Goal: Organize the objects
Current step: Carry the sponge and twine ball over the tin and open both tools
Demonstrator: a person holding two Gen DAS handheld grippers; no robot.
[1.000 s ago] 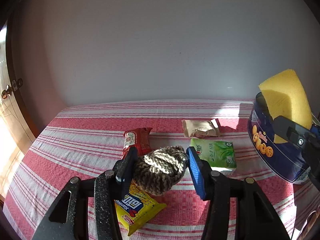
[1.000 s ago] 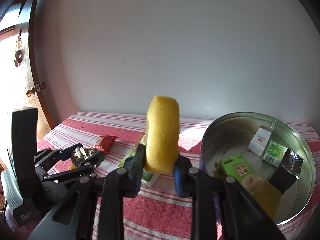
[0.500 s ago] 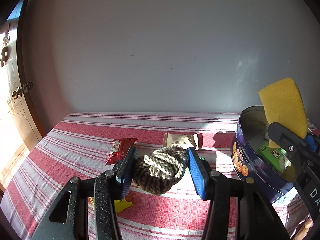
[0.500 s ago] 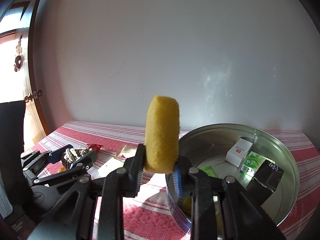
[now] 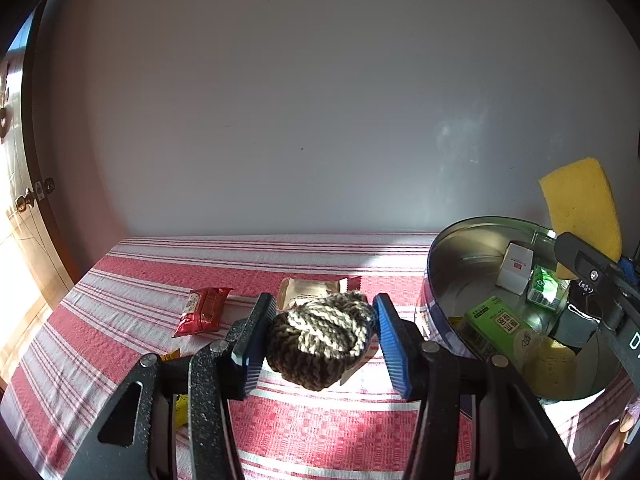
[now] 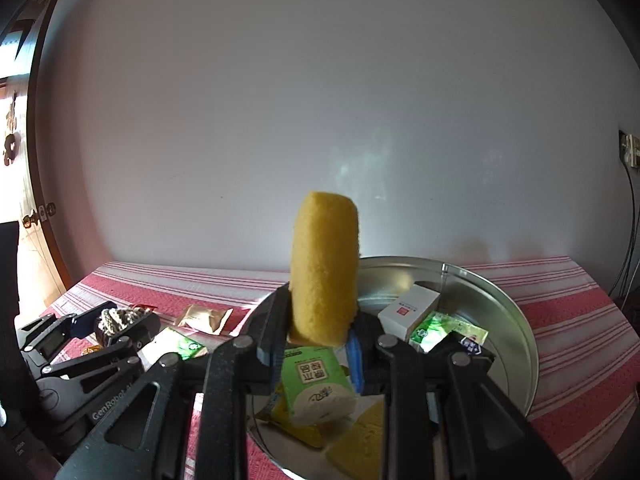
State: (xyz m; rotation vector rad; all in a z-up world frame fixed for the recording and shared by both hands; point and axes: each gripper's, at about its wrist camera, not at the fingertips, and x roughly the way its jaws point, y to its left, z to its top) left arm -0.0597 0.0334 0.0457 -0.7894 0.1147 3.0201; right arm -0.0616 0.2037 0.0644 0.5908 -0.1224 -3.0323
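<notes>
Left wrist view looks along two black fingers with blue pads: the left gripper [image 5: 320, 334] has its jaws closed partway around a round knotted ball of brown and cream rope [image 5: 322, 340], gripped on both sides and held above a red and white striped tablecloth [image 5: 120, 304]. On the cloth at ten o'clock from the ball lies a red foil snack packet [image 5: 202, 310], and just behind the ball at twelve o'clock a beige foil packet [image 5: 308, 292] lies flat. At three o'clock stands a round blue metal tin with a silver inside [image 5: 444, 248], open at the top. Right wrist view shows the right gripper [image 6: 316, 338], its jaws pressed against a yellow rectangular sponge [image 6: 325, 264] that stands upright between them, held over the near part of the tin. Inside the tin lie a white carton with a red mark [image 6: 408, 312], a light green box with printed characters [image 6: 316, 384], a green and white packet [image 6: 436, 330], a black object [image 6: 464, 348] and a second yellow sponge piece [image 6: 356, 444] at six o'clock. The left gripper appears at nine o'clock in this view, near the tin's left side.
</notes>
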